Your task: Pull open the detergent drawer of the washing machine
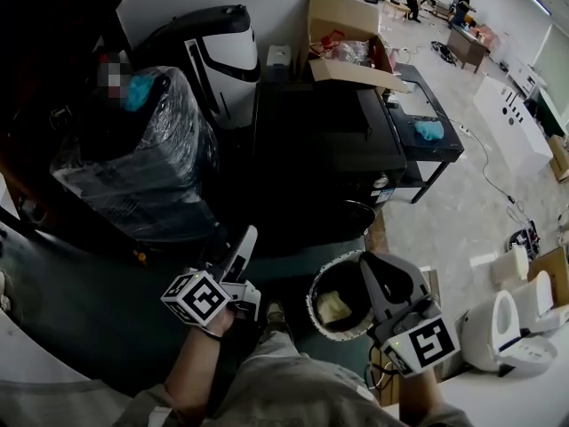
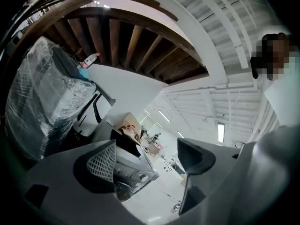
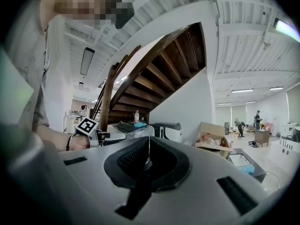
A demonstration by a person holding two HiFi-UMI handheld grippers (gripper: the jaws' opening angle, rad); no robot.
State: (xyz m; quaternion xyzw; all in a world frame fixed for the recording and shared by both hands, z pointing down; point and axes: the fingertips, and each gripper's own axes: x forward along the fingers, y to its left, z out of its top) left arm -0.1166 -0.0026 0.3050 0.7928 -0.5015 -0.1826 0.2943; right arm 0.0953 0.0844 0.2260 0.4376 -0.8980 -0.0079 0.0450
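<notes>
Print on the appliances is too dark to read; the only clear marks are the b/w square codes on each gripper's cube. L gripper (image 1: 238, 249), near left, has its fingers spread wide w/ nothing btwn them. R gripper (image 1: 372, 263), near right, has its fingers pressed together and holds nothing. Both are low in front of the person, well short of the washing machine (image 1: 311, 140), a black front-loader at centre. Its detergent drawer can't be picked out on the dark front. An open cardboard box (image 1: 342, 38) is at the machine's far edge. To the left is a plastic-wrapped appliance (image 1: 133, 163). To the right is a black table (image 1: 440, 154) w/ a blue cloth (image 1: 429, 130). A white-rimmed bin (image 1: 333, 305) is just left of the R gripper. The floor is pale grey at right and dark near the person. A wooden staircase (image 3: 154, 74) runs overhead, under a white ceiling w/ tube lights (image 3: 86, 60).
</notes>
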